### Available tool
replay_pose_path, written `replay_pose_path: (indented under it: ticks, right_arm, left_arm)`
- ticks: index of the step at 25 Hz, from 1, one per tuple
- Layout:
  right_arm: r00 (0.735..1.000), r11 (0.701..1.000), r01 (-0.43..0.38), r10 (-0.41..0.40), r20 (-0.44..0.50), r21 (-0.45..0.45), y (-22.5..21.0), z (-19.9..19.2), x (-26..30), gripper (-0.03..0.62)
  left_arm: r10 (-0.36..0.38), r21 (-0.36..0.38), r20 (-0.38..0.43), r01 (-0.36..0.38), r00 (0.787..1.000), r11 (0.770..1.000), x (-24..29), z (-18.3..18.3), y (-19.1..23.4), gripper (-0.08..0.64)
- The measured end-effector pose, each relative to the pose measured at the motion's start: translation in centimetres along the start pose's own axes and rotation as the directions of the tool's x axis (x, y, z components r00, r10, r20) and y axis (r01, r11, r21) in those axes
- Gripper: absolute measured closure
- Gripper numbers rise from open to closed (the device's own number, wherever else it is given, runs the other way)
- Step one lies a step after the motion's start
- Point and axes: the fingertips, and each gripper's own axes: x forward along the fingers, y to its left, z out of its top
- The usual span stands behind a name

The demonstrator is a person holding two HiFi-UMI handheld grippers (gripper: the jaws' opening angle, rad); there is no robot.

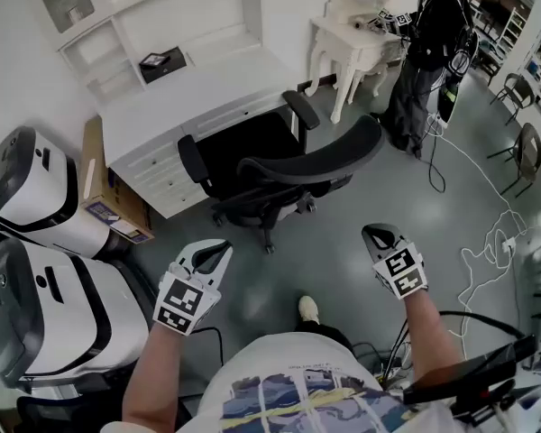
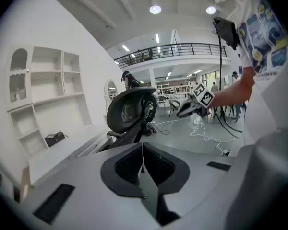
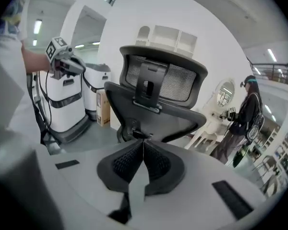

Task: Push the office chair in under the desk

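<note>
The black mesh office chair stands in front of the white desk, its backrest turned toward me and its seat at the desk's dark knee opening. My left gripper hovers short of the chair base on the left, jaws shut and empty. To the right, my right gripper is also shut on nothing and points at the backrest without touching it. In the left gripper view the chair is seen from the side. Each gripper also shows in the other's view: the right gripper and the left gripper.
Two white machines and a cardboard box crowd the left. A person stands by a small white table at the back right. Cables trail over the floor; spare chairs stand at the right edge.
</note>
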Motion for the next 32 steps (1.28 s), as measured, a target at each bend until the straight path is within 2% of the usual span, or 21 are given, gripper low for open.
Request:
replay_pose_path:
  ticks: [3,8,12,21,32]
  right_arm:
    - [0.999,0.995,-0.036,0.033,0.036,0.088,4.1,0.2,-1.2,0.566]
    - [0.991,0.981,-0.111,0.097,0.095,0.159,10.5,1.1,-3.3,0.566]
    - [0.983,0.969,-0.159,0.138,0.121,0.187,15.0,1.7,-4.8,0.567]
    - [0.972,0.951,-0.212,0.182,0.149,0.223,21.0,1.6,-7.2,0.568]
    - [0.964,0.952,-0.230,0.194,0.184,0.203,24.6,2.8,-9.5,0.568]
  left_arm:
    - [-0.044,-0.086,0.044,0.048,0.998,0.995,-1.9,-0.6,-1.6,0.546]
    - [-0.130,-0.183,0.075,0.141,0.989,0.973,-4.8,-2.0,-5.0,0.546]
    - [-0.155,-0.235,0.093,0.173,0.983,0.957,-7.1,-3.2,-6.8,0.546]
    - [-0.215,-0.235,0.079,0.227,0.974,0.945,-10.5,-5.3,-11.2,0.546]
    - [-0.215,-0.244,0.111,0.236,0.970,0.940,-13.0,-6.2,-13.3,0.546]
